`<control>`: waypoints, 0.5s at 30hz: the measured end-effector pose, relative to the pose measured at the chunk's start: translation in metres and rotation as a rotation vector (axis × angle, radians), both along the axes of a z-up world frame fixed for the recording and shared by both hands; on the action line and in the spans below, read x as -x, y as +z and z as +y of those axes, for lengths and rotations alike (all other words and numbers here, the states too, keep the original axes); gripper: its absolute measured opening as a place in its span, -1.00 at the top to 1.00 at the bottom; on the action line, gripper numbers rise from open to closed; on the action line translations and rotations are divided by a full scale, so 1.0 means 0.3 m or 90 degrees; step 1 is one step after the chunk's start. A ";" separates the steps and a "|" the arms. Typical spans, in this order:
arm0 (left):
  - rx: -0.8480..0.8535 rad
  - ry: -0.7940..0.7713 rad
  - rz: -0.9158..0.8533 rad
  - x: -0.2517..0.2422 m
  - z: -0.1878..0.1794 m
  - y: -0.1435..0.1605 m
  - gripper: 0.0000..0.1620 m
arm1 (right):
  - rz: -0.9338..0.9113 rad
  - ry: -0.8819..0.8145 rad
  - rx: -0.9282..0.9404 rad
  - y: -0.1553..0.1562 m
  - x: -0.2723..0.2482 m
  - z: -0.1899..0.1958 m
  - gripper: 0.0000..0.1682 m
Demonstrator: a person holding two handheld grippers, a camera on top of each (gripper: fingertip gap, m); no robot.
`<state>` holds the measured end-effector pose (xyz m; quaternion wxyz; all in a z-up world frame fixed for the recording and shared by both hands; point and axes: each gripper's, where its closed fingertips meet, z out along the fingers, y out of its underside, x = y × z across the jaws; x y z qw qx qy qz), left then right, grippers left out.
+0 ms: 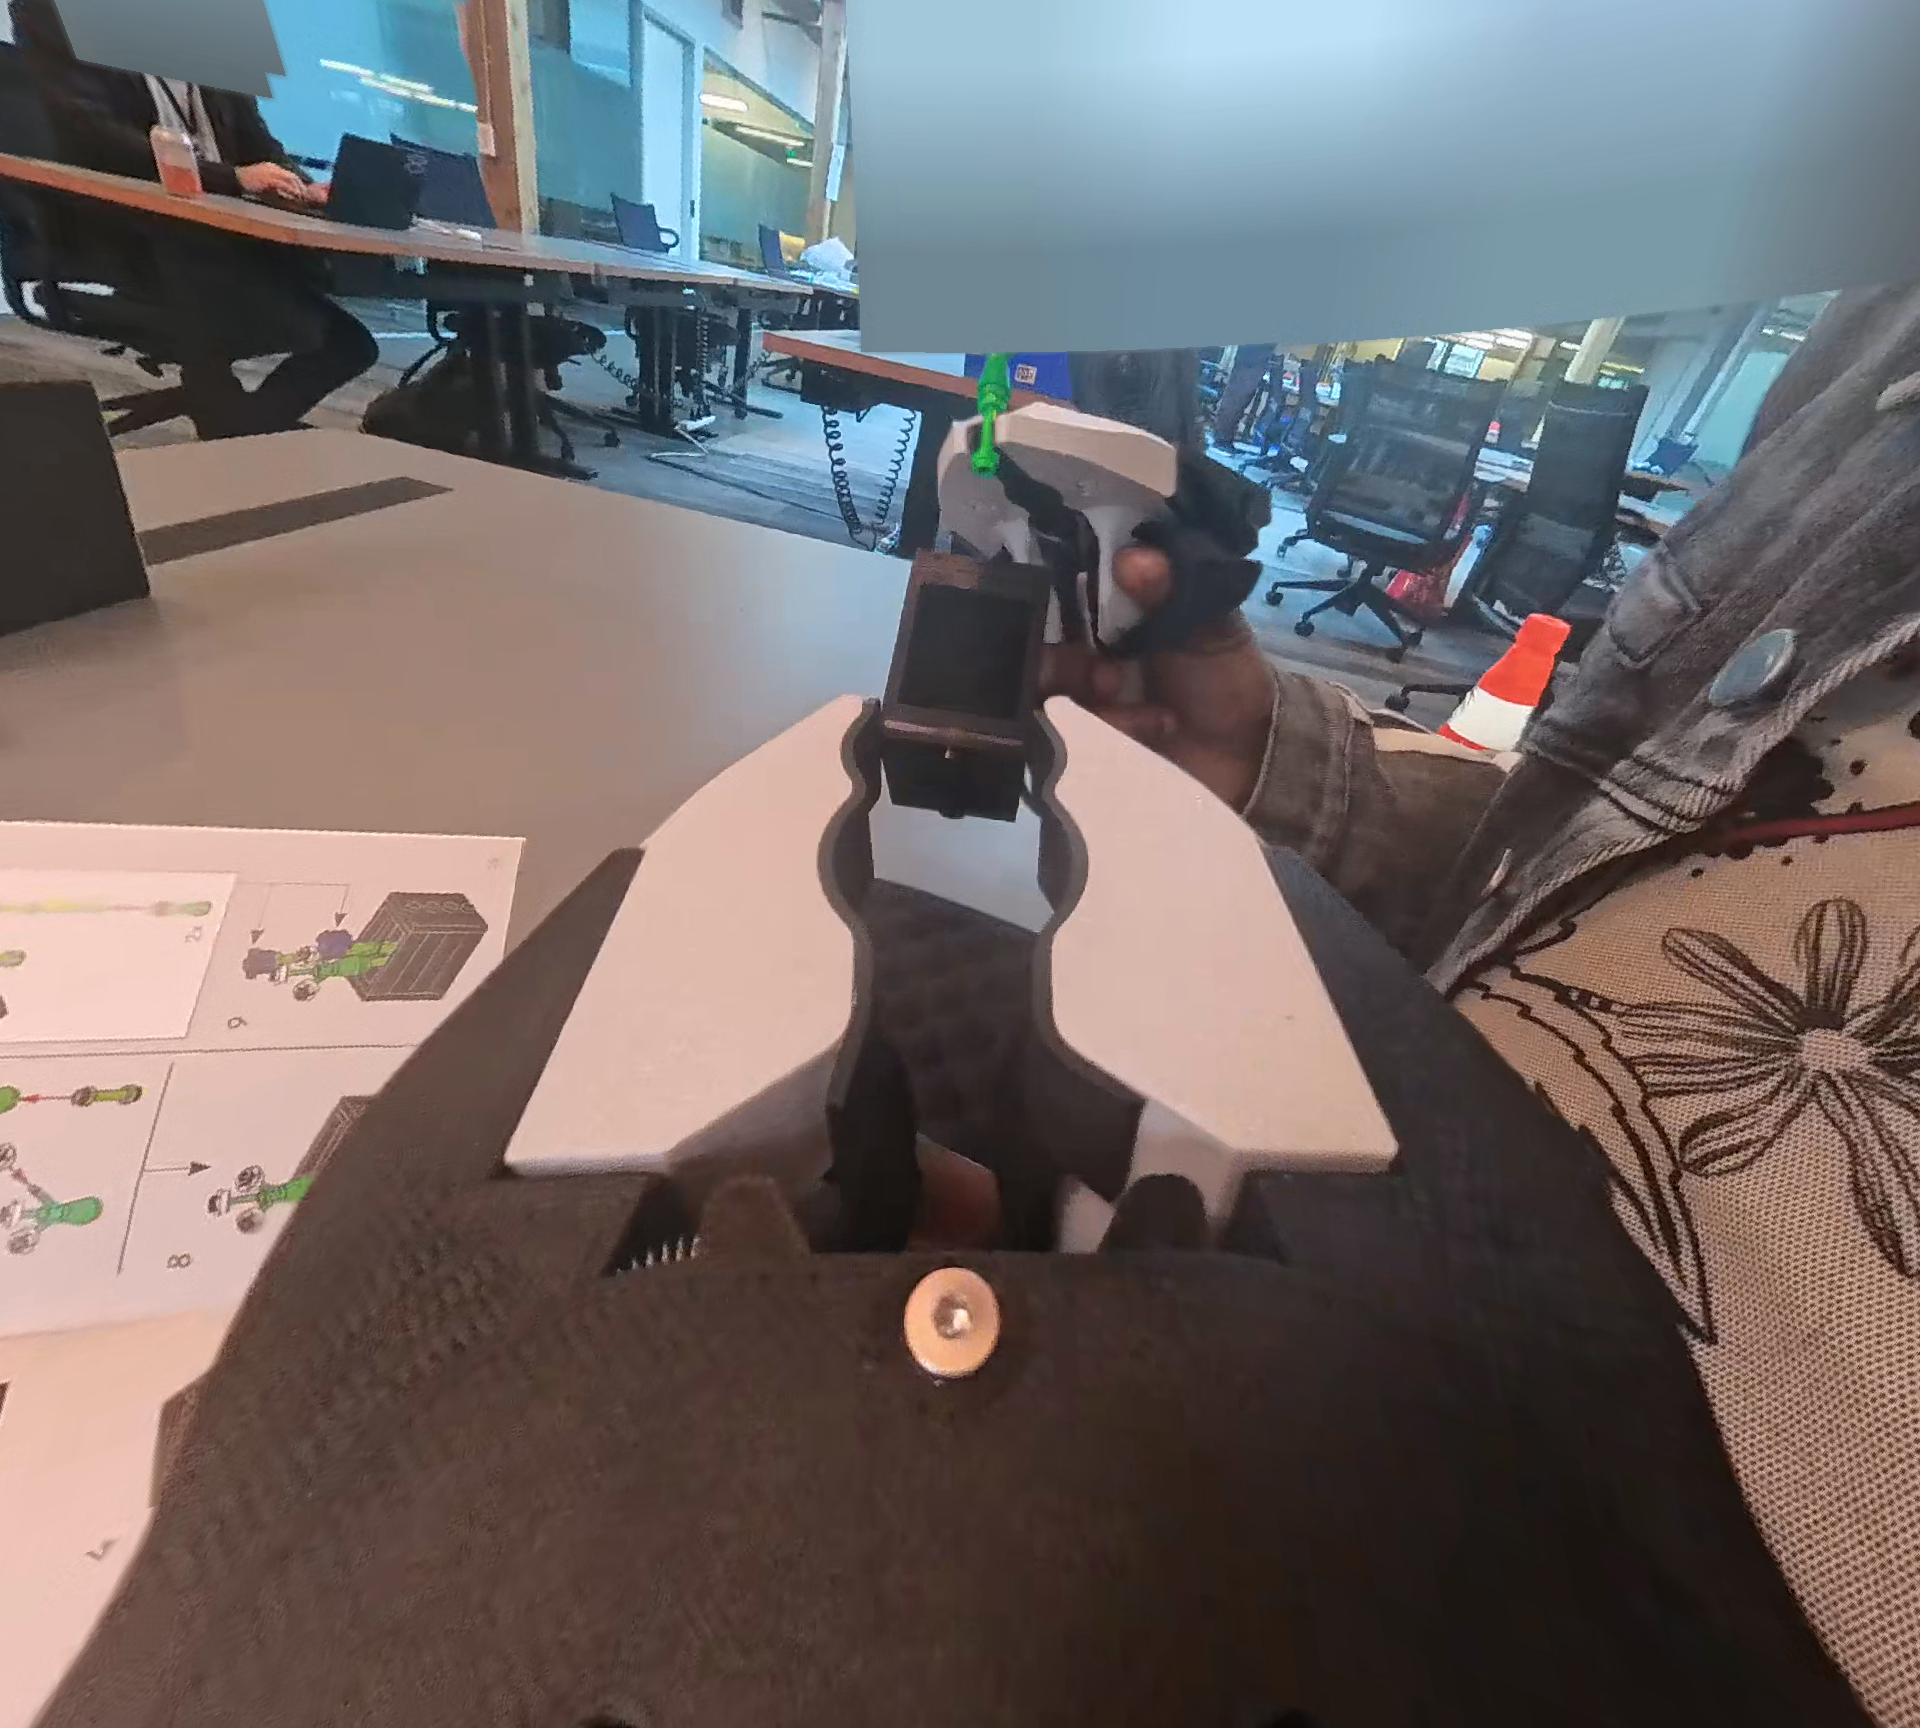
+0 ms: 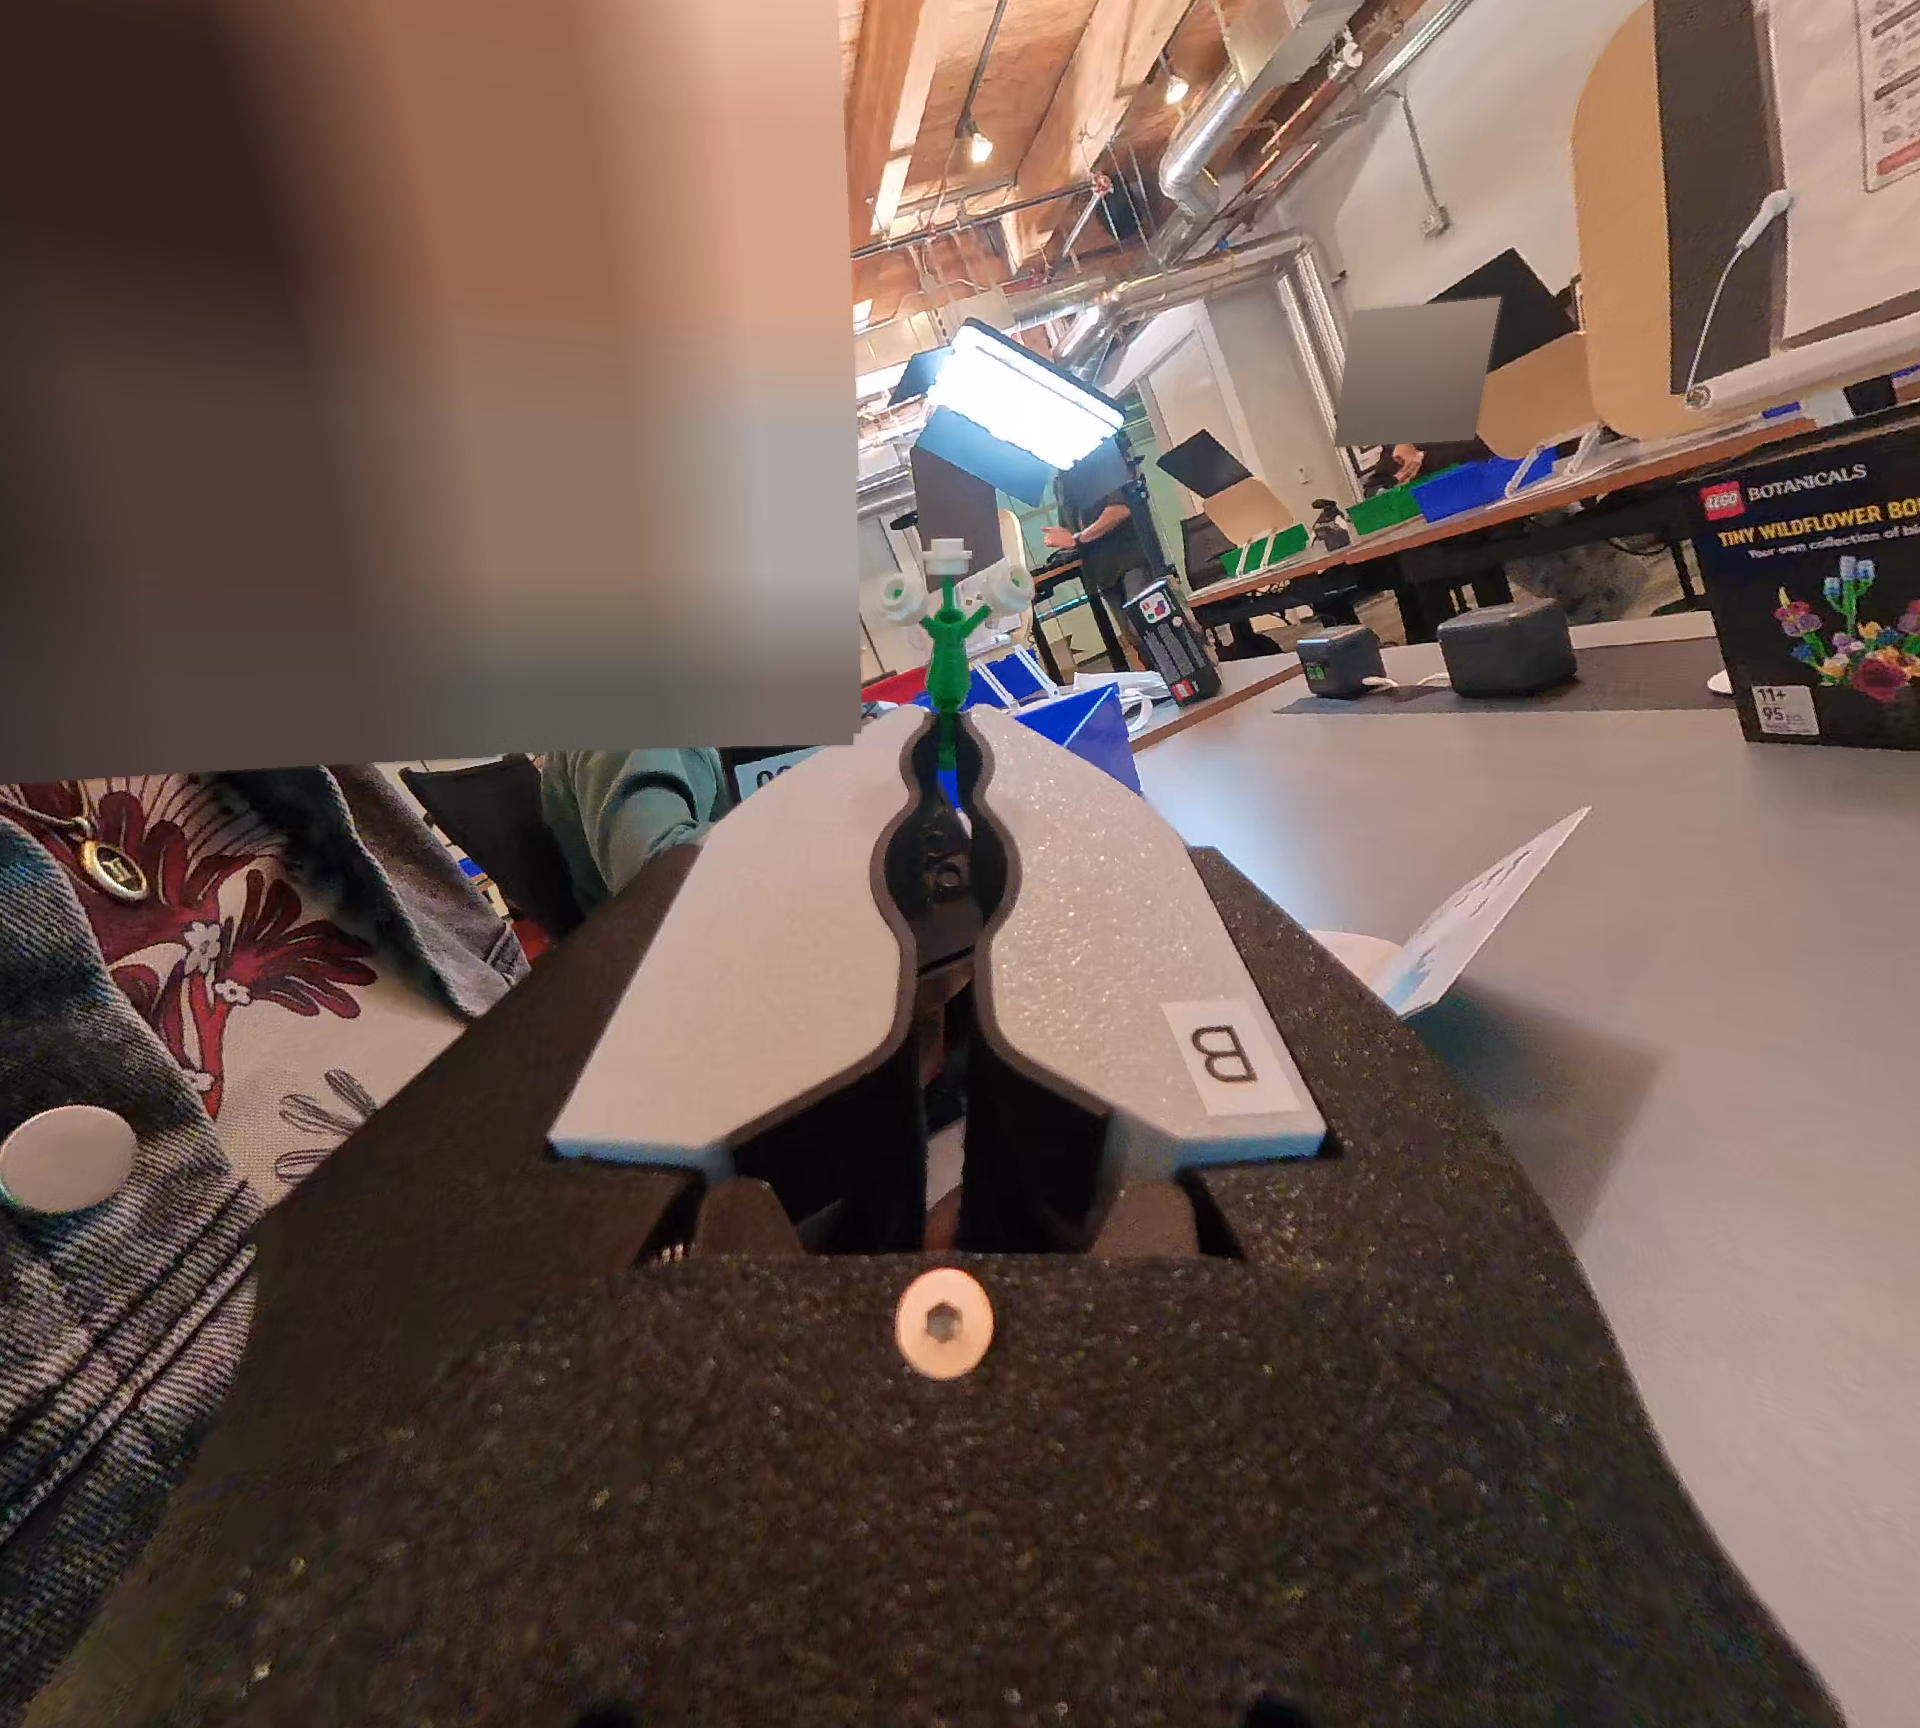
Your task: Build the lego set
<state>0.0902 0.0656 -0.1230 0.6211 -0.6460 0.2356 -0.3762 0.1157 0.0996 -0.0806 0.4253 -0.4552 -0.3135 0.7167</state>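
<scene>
My left gripper (image 1: 954, 733) is shut on a dark brown box-shaped lego piece (image 1: 964, 686), held up off the table with its hollow side toward the camera. My right gripper (image 2: 948, 728) is shut on a green lego stem (image 2: 948, 660) that stands upright, with small white flower pieces (image 2: 945, 582) at its top. The right gripper also shows in the left wrist view (image 1: 1049, 473), just behind and above the brown piece, with the green stem (image 1: 987, 416) sticking up from it. The two held parts are close together but apart.
The open instruction booklet (image 1: 239, 1003) lies on the grey table (image 1: 468, 639) at the left. The lego set box (image 2: 1818, 587) stands at the far right, with dark grey cases (image 2: 1496, 644) beside it and a loose sheet (image 2: 1475, 920) nearby. The person's patterned shirt and denim jacket (image 1: 1714, 951) are close by. Spacing between my two grippers at the tips: around 6 centimeters.
</scene>
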 end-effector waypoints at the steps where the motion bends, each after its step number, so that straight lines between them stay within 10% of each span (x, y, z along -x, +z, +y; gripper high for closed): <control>1: 0.010 0.004 0.012 0.000 0.005 -0.013 0.66 | -0.001 -0.001 0.004 -0.005 0.000 0.002 0.97; 15: 0.120 0.011 0.233 -0.020 0.037 -0.267 0.66 | -0.058 -0.053 0.125 -0.189 0.034 0.065 0.97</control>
